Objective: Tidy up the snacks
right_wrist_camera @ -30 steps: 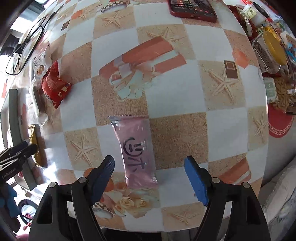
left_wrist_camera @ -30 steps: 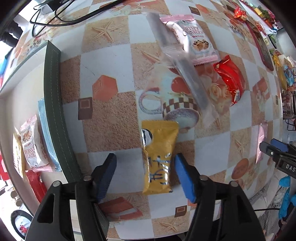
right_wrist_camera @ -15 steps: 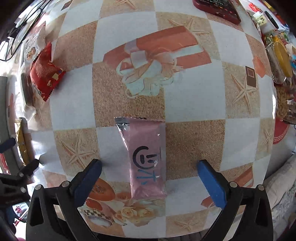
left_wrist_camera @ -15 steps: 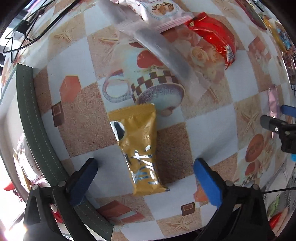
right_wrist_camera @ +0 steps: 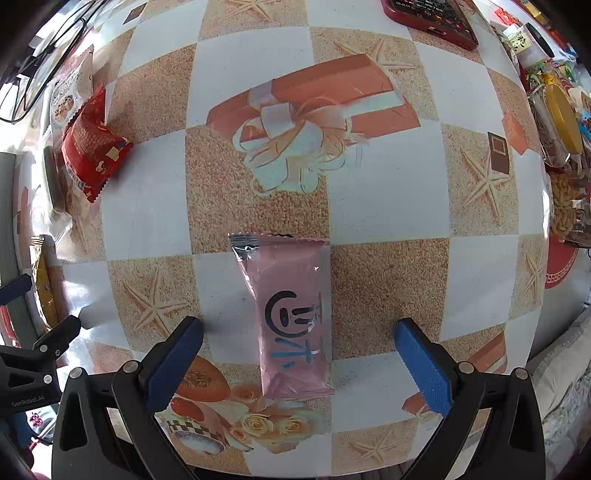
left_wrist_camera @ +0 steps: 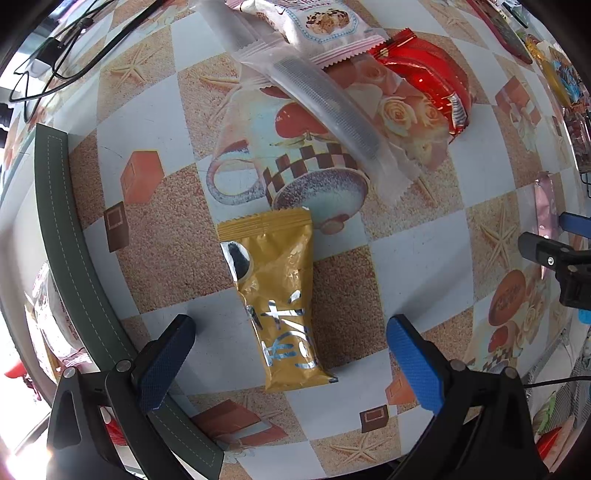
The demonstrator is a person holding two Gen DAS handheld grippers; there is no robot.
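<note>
A gold snack packet point(left_wrist_camera: 279, 299) lies flat on the patterned tablecloth, between the wide-open fingers of my left gripper point(left_wrist_camera: 291, 334). A pink snack packet point(right_wrist_camera: 291, 314) lies flat between the wide-open fingers of my right gripper point(right_wrist_camera: 297, 334). Neither gripper touches its packet. A clear long packet point(left_wrist_camera: 325, 107), a pink-edged cookie packet point(left_wrist_camera: 317, 26) and a red packet point(left_wrist_camera: 428, 74) lie beyond the gold one. The red packet also shows in the right wrist view point(right_wrist_camera: 90, 162). The right gripper's finger point(left_wrist_camera: 546, 254) shows at the right edge of the left wrist view.
A dark green box rim point(left_wrist_camera: 70, 258) runs along the left, with more snack packets inside point(left_wrist_camera: 51, 325). A red phone point(right_wrist_camera: 432, 18) lies at the far side. Jars and bags of snacks point(right_wrist_camera: 557, 140) crowd the right edge. Cables point(left_wrist_camera: 62, 48) lie at the far left.
Both grippers opened wider over the last second. The left one shifted so the gold packet sits more centred between its fingers. The packets have not moved on the cloth.
</note>
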